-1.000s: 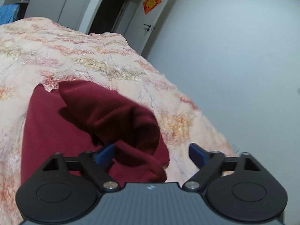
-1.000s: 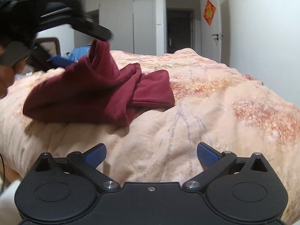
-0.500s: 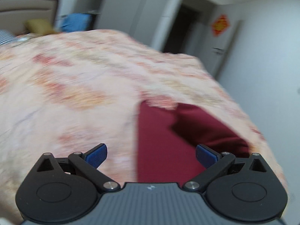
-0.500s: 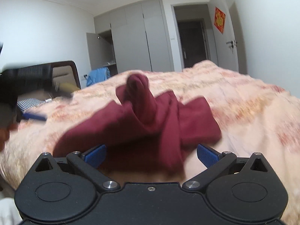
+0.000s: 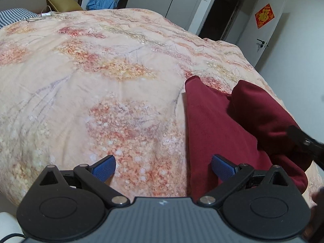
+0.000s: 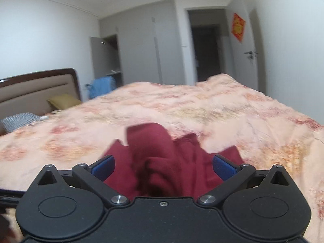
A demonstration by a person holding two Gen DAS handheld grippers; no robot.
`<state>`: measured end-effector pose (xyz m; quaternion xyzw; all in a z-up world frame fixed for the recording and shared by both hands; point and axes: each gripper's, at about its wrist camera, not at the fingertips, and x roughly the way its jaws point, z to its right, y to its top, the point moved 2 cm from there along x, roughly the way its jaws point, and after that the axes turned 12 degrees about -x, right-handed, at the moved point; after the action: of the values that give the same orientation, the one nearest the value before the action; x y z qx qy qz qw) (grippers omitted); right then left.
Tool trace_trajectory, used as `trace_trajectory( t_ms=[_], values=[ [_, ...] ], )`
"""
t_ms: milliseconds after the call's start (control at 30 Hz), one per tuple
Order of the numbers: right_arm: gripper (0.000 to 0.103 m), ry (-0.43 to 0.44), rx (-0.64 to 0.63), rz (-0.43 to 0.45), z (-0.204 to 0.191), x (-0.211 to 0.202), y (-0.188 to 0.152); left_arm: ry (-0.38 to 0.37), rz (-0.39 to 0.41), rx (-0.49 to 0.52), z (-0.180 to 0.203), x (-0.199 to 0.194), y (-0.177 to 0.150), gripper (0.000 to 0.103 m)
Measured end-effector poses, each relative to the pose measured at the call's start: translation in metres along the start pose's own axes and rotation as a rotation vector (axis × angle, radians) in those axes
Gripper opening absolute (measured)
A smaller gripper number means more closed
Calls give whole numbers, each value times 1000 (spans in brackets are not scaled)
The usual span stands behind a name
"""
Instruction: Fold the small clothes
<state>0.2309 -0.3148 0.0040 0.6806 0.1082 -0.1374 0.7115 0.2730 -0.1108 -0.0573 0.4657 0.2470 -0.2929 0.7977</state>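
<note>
A dark red garment [image 5: 239, 125] lies partly folded and bunched on the peach floral bedspread [image 5: 101, 81]. My left gripper [image 5: 163, 168] is open and empty over the bedspread, with its right finger above the garment's left edge. My right gripper [image 6: 163, 167] is open, and the bunched garment [image 6: 162, 162] lies between its fingers close to the camera. I cannot tell if it touches the cloth. Part of the right gripper [image 5: 303, 141] shows at the right edge of the left wrist view.
A headboard [image 6: 36, 89], a yellow pillow [image 6: 62, 101] and a checked pillow [image 6: 18, 121] are at the bed's far left. Blue cloth [image 6: 102, 87] hangs by the wardrobe. A wall and a door [image 6: 251, 60] stand right of the bed.
My left gripper has let go of the garment and swung left over the bedspread. My right gripper has moved in close over the garment, which dropped into a lower heap.
</note>
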Motion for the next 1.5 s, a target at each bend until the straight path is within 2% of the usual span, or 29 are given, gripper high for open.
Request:
trace_trajectory(
  t_ms=[33,67,100,167,233,333,400,433,467,633,733,833,900,933,967,1133,1200,1333,1400,1500],
  values=[
    [95,4,33,-4,6,5,-2,-2,0,-1,-1,0,0,103],
    [83,21,81,-4,13,6,-5,-4,-1,-2,-1,1,1,103],
    [78,27,129,-10,21,7,-10,-5,-2,-3,-1,1,1,103],
    [58,-6,181,-20,32,2,-20,-11,-4,-9,-2,1,1,103],
    [45,-30,196,-31,40,-3,-32,-19,-5,-12,-2,2,0,103],
    [46,-51,243,-64,51,-10,-51,-37,-8,-4,0,5,-3,103],
    [60,-28,311,-58,61,-15,-59,-47,-16,3,1,7,-6,102],
    [72,-10,341,-55,64,-15,-61,-48,-18,11,2,8,-7,102],
    [77,11,365,-50,67,-15,-62,-46,-18,21,3,9,-8,102],
    [79,77,417,-54,72,-2,-53,-40,-15,41,5,11,-11,102],
    [69,57,416,-92,71,13,-49,-37,-15,46,6,11,-11,102],
    [57,70,478,-110,75,23,-51,-34,-15,62,8,12,-13,102],
    [45,78,511,-105,78,26,-53,-36,-18,78,10,14,-14,102],
    [26,74,514,-103,79,26,-53,-37,-20,86,11,15,-15,102],
    [15,68,502,-101,80,27,-52,-37,-21,92,12,17,-16,102],
    [11,-1,350,-16,82,11,-39,-69,-49,121,29,23,-18,102],
    [11,-16,354,8,88,6,-36,-116,-89,133,39,27,-22,100],
    [11,-28,361,-68,97,17,-52,-110,-90,188,56,33,-33,100],
    [12,-46,359,-92,98,19,-65,-119,-100,180,54,34,-33,100],
    [17,-45,382,-84,98,14,-74,-132,-110,165,49,31,-31,100]
  ],
)
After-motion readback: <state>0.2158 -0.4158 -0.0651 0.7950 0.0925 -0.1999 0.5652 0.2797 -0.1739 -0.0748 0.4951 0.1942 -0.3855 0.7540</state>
